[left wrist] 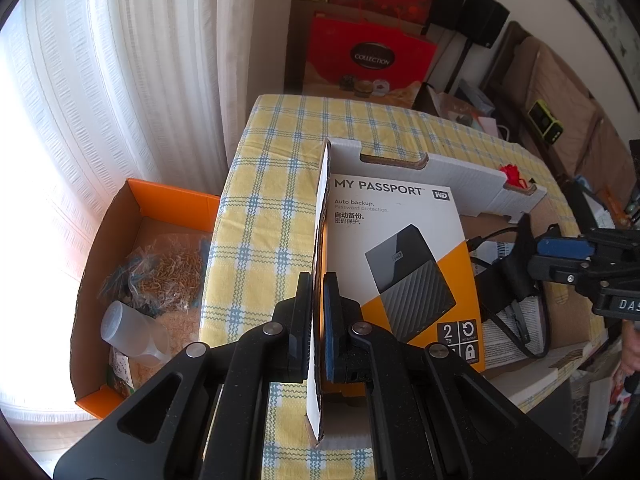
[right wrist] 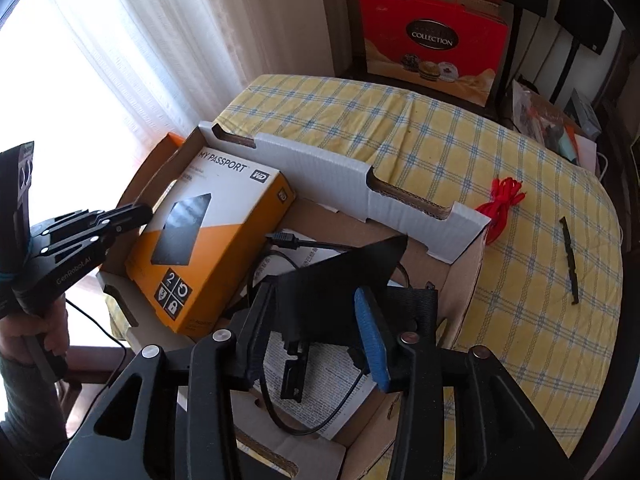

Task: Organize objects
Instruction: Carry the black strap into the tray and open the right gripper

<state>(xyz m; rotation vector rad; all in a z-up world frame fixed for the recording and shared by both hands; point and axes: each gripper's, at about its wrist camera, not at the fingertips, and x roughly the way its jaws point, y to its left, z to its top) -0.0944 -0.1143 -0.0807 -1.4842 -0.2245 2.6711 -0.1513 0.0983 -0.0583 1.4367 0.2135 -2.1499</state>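
The left gripper [left wrist: 318, 300] angles steeply down at the left wall of the white cardboard box [right wrist: 320, 168] and pinches that wall edge-on between its pressed-together fingers; in the right wrist view a hand [right wrist: 48, 320] holds its handle beside the box. The right gripper [right wrist: 316, 332] tilts down over the middle of the box, its fingers spread with a black folded pouch [right wrist: 340, 280] between them; whether the pads touch the pouch I cannot tell. Inside the box lie one orange-and-white My Passport hard-drive carton [right wrist: 216, 248] against the left wall, one black cable [right wrist: 304, 242] and one printed paper sheet [right wrist: 320, 376] beneath the pouch. Outside the box on the yellow checked tablecloth [right wrist: 440, 140] lie one red cord bundle [right wrist: 502, 204], touching the right corner, and one black strip [right wrist: 570, 260], farther right.
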